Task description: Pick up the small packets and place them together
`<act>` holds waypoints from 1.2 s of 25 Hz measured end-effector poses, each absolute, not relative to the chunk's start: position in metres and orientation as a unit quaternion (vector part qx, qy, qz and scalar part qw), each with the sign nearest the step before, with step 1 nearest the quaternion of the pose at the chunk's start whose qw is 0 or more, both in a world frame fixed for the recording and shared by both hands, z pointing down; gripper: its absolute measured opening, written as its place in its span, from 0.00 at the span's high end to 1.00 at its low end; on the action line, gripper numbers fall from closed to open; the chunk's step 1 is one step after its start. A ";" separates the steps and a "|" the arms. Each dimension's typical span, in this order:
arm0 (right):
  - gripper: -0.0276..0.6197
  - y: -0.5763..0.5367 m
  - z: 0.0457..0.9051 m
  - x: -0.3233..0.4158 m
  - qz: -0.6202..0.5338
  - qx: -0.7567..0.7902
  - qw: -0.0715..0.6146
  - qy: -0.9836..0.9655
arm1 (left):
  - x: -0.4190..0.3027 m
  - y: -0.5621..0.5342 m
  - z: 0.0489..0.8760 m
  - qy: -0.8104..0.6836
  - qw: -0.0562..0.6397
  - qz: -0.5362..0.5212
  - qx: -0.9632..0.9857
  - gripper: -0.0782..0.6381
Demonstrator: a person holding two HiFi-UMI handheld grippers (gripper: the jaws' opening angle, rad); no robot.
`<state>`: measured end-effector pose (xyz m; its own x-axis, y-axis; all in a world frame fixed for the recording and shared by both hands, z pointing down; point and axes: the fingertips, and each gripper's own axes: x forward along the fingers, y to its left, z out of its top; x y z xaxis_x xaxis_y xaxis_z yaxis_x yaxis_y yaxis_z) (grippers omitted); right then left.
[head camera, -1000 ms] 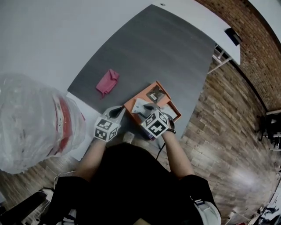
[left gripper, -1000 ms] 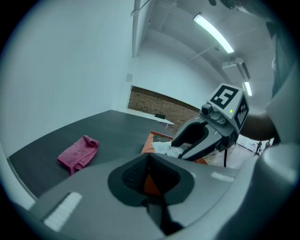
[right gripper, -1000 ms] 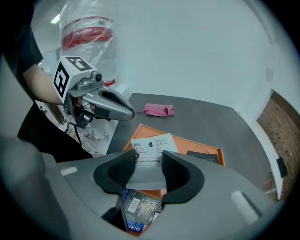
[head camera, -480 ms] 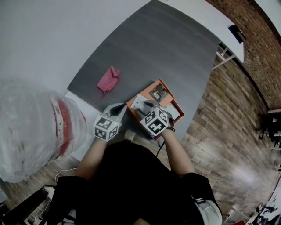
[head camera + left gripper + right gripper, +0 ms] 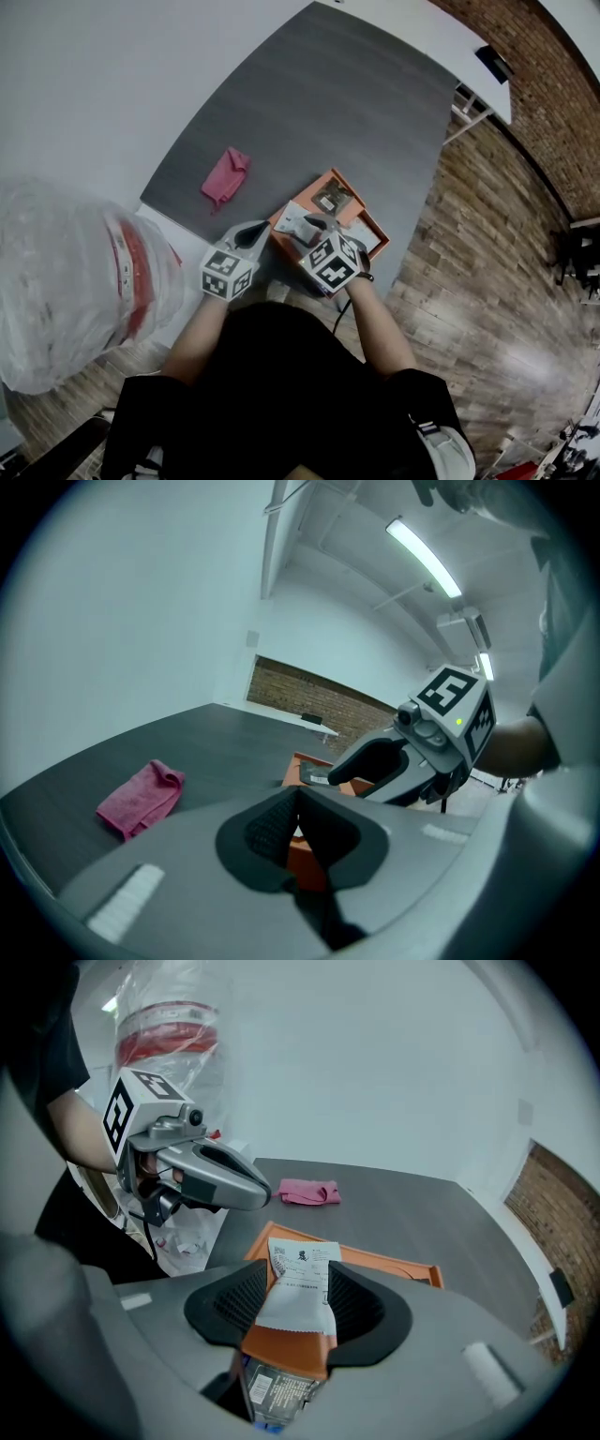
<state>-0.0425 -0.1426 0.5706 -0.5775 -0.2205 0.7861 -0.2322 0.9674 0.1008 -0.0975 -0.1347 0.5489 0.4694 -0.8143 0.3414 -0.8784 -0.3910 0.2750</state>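
Observation:
An orange tray (image 5: 361,202) sits at the near edge of the dark table. A white printed packet (image 5: 298,221) lies over the tray's near left corner. My right gripper (image 5: 314,226) straddles that packet (image 5: 302,1265). Its jaws have just been opening; they stand open, and the pads flank the packet's edges. A darker packet (image 5: 331,199) lies further back in the tray. My left gripper (image 5: 255,231) hovers just left of the tray, shut with nothing in it (image 5: 298,795). Another dark printed packet (image 5: 272,1391) shows low under the right jaws.
A pink cloth (image 5: 225,176) lies on the table to the far left of the tray. A large clear plastic bag (image 5: 75,281) with red inside bulges at my left. The table's edge runs just right of the tray, above a wood floor (image 5: 469,281).
The head view has shifted slightly. Both grippers and the white packet stay where they were.

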 end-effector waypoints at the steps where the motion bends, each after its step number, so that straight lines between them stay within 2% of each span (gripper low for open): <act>1: 0.64 -0.144 0.568 -0.039 0.008 0.135 0.439 -0.888 | -0.095 -0.136 0.548 -0.506 0.214 0.071 0.832 0.89; 19: 0.65 -0.138 0.562 0.058 0.057 0.248 0.448 -0.857 | -0.002 -0.153 0.532 -0.394 0.201 0.066 0.894 0.89; 30: 0.65 -0.121 0.604 0.085 0.080 0.253 0.499 -0.825 | 0.006 -0.141 0.543 -0.372 0.214 0.076 0.900 0.89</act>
